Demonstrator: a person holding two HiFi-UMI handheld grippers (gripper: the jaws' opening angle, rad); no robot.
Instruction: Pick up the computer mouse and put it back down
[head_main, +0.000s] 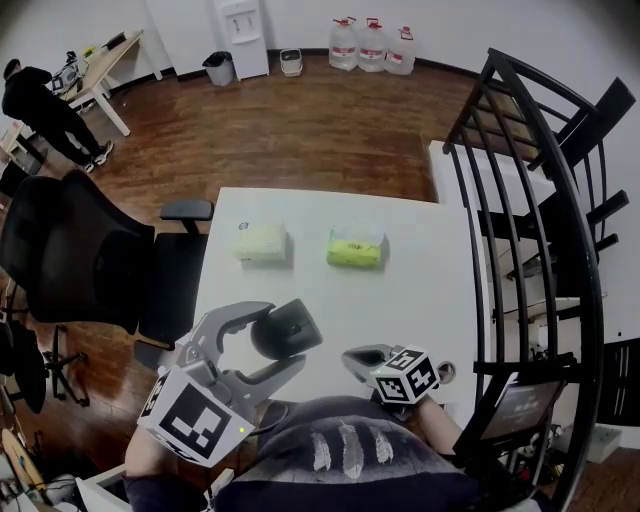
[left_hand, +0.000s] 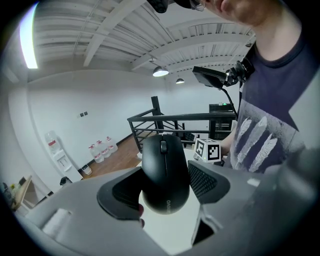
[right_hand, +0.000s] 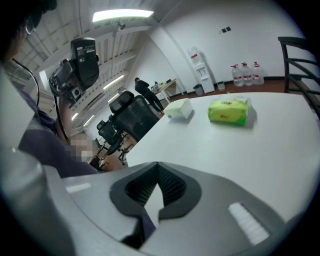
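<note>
Computer mouse (head_main: 288, 328): there is one, black, and it sits between the two jaws of the left gripper (head_main: 280, 338), over the near part of the white table (head_main: 420, 300). In the left gripper view the mouse (left_hand: 165, 170) stands with its scroll wheel at the top and its rear end low. The textured pads (left_hand: 202, 181) press on its flanks, so the left gripper (left_hand: 165, 186) is spread wide around the mouse body and holds it. Bare table top shows under the mouse's rear end; whether it is fully clear of the surface cannot be told.

The right gripper (head_main: 362, 360) rests at the table's near edge, just beside the person's dark shirt. In its own view the right gripper (right_hand: 157, 187) has its jaws closed to a narrow slit with nothing between them. Each gripper carries one marker cube: the left cube (head_main: 195, 415) and the right cube (head_main: 408, 375).

Two tissue packs lie side by side farther out on the table, apart from each other: one pale pack (head_main: 261, 241) and one green pack (head_main: 356, 246). One black office chair (head_main: 75, 255) stands left of the table. Against the far wall are three water bottles (head_main: 372, 44) and one water dispenser (head_main: 241, 36). One person in dark clothes (head_main: 40, 105) stands far left.
</note>
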